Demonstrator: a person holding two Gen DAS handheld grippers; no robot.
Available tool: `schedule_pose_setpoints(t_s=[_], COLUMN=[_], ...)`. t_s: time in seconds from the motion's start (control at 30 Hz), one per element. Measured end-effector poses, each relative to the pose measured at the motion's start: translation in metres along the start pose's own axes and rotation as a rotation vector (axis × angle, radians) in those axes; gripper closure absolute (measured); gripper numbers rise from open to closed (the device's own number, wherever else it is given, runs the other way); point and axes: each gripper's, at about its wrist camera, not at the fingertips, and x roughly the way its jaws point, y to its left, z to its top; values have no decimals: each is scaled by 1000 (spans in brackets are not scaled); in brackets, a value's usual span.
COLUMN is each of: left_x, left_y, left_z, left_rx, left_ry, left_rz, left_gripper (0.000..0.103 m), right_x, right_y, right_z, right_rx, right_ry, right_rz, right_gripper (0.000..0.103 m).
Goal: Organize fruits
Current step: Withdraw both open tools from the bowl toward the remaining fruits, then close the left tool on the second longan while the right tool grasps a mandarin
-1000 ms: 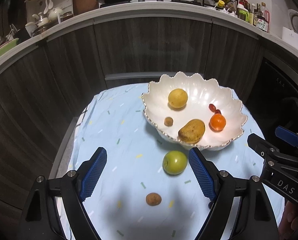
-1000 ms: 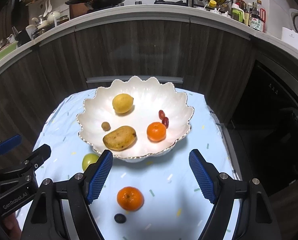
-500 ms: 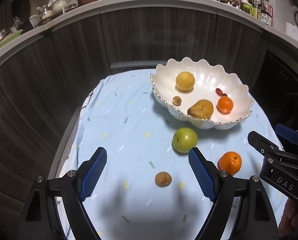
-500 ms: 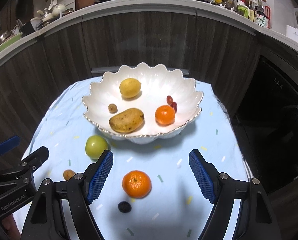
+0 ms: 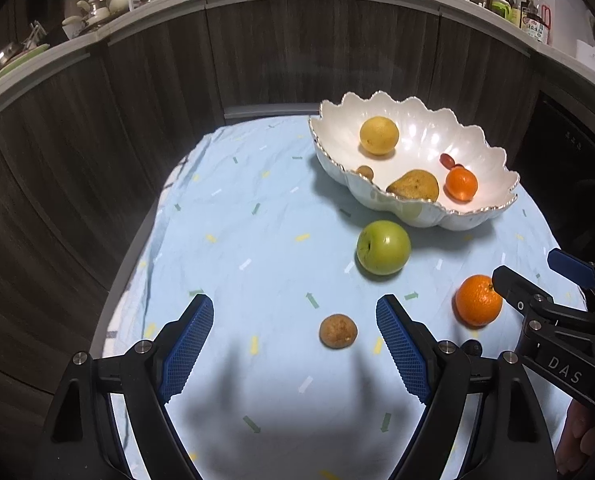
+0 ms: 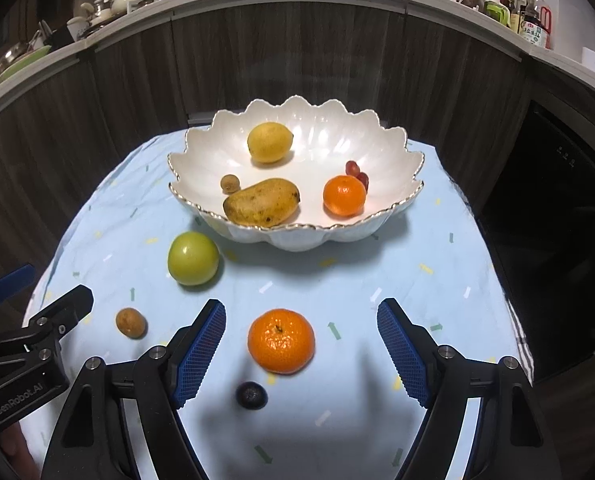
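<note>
Two downward wrist views, shared bowl (image 5: 413,216)

Counting two oranges: one in the bowl (image 6: 413,190) at (image 6: 344,196), one on the cloth (image 6: 437,280) at (image 6: 280,341). Counting two small brown fruits (image 6: 230,183) (image 6: 130,322), likewise split. Seeing two red grapes (image 6: 356,173) lying together in the bowl. Finding one lemon (image 6: 270,142), one mango (image 6: 262,202), one green apple (image 6: 193,258), one dark berry (image 6: 251,395), one bowl, one cloth.
</note>
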Motion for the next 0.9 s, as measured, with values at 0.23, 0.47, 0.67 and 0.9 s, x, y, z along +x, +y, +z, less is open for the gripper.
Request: schedule_pose_setpoints(t_s=[0.23,0.47,0.67,0.9], left_x=[12,27,41,54], left_y=[-4,-10,-14,-16], left_z=[-10,-17,-23,-28], left_rx=[15,33,47,52], left_ry=[8,36,64,95], left_rz=[-28,-36,-38,-45], left_gripper=[20,23,32,48], right_x=[10,24,38,47], right_y=[1,0,0,4], right_z=[-6,-13,-16,-19], right_rx=[-11,-22,-25,-28], right_ry=[5,26,55,73], right_rz=[10,17,23,36], right_gripper=[24,24,24,27])
